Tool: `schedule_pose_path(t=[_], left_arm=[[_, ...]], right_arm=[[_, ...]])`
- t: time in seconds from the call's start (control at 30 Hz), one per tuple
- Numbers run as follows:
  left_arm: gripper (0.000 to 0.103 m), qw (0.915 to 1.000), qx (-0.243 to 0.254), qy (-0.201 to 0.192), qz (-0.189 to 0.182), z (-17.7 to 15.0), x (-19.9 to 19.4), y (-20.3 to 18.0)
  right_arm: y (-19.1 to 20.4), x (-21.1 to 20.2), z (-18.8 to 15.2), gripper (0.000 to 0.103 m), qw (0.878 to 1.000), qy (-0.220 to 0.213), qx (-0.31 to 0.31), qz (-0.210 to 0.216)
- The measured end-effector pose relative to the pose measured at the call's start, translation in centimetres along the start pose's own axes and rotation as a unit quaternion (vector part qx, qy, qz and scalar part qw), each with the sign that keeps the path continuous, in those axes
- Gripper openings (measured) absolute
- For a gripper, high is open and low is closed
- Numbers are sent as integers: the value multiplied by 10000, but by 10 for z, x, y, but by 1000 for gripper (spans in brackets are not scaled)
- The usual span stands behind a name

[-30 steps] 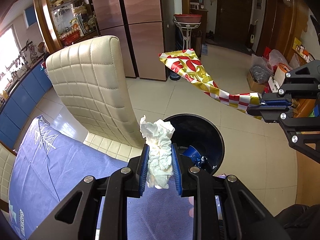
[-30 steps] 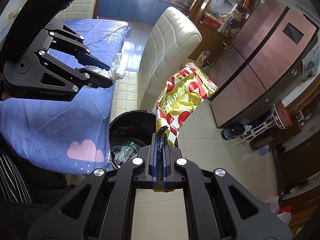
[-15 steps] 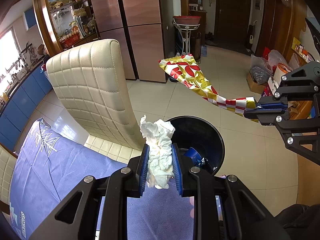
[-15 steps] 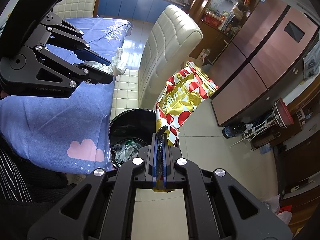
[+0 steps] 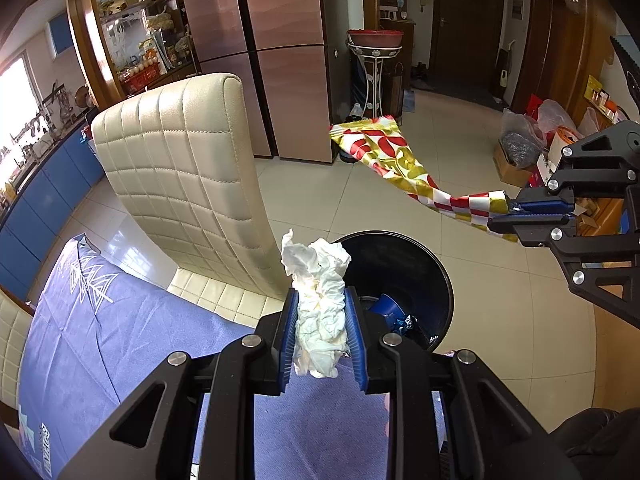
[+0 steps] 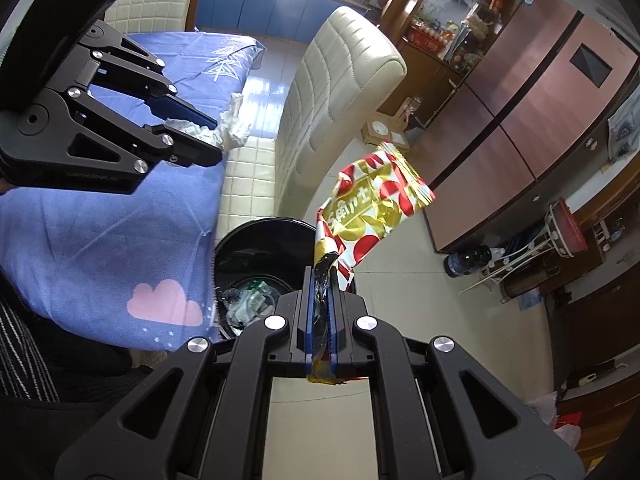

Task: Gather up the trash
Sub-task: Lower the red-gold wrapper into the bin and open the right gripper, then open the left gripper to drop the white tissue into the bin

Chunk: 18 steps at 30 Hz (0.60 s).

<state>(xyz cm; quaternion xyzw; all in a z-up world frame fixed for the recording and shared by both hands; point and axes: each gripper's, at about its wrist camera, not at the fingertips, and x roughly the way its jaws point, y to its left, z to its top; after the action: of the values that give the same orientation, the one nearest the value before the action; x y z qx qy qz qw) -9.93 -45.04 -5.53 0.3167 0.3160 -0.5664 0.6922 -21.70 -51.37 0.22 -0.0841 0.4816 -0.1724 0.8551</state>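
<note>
In the left wrist view my left tongs (image 5: 322, 332) were clamped on a crumpled white tissue (image 5: 318, 300), its upper half sticking out past the pads. The black trash bin (image 5: 404, 276) sat on the tiled floor just beyond and slightly right of those tips, while the tongs themselves hung over the edge of the blue-clothed surface (image 5: 120, 340), beside the cream chair (image 5: 180, 168). Off to the right, my right tongs (image 5: 516, 216) pinched the end of a red-and-gold snack wrapper (image 5: 400, 164), whose long axis stretched away to the left above the floor past the bin. In the right wrist view the right tongs (image 6: 320, 316) stood nearly closed on the wrapper's dark crumpled end, the jaws just beginning to ease apart, and the bin's open mouth (image 6: 256, 256) lay directly below and slightly left. I judged the right hand nearer the drop; the left needed to travel forward off the surface first.
</note>
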Motion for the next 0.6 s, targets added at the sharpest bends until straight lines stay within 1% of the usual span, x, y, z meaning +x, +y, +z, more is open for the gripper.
schedule_pose_path(t=[0.03, 0.1, 0.13, 0.17, 0.2, 0.23, 0.3, 0.6], left_arm=[[24, 10000, -3, 2, -3, 0, 1, 0], [24, 10000, -13, 0, -10, 0, 1, 1], [24, 10000, -22, 1, -19, 0, 1, 2], [24, 10000, -27, 4, -23, 0, 2, 2], [24, 10000, -28, 7, -24, 0, 2, 2], [24, 10000, -30, 9, -27, 0, 3, 2], [24, 10000, -28, 20, -30, 0, 4, 2], [24, 10000, 2, 40, -77, 2, 7, -2]], right_arm=[[1, -1, 0, 9, 10000, -21, -26, 17], [3, -2, -1, 25, 9999, -83, -88, -104], [4, -4, -1, 71, 9998, -140, -86, -147], [5, -10, -3, 92, 9987, -385, -94, -332], [6, -14, -3, 98, 9980, -496, -130, -363], [6, -16, -3, 99, 9980, -523, -108, -343], [3, -15, -2, 99, 9978, -506, -66, -429], [-5, -15, -4, 99, 9979, -473, 127, -434]])
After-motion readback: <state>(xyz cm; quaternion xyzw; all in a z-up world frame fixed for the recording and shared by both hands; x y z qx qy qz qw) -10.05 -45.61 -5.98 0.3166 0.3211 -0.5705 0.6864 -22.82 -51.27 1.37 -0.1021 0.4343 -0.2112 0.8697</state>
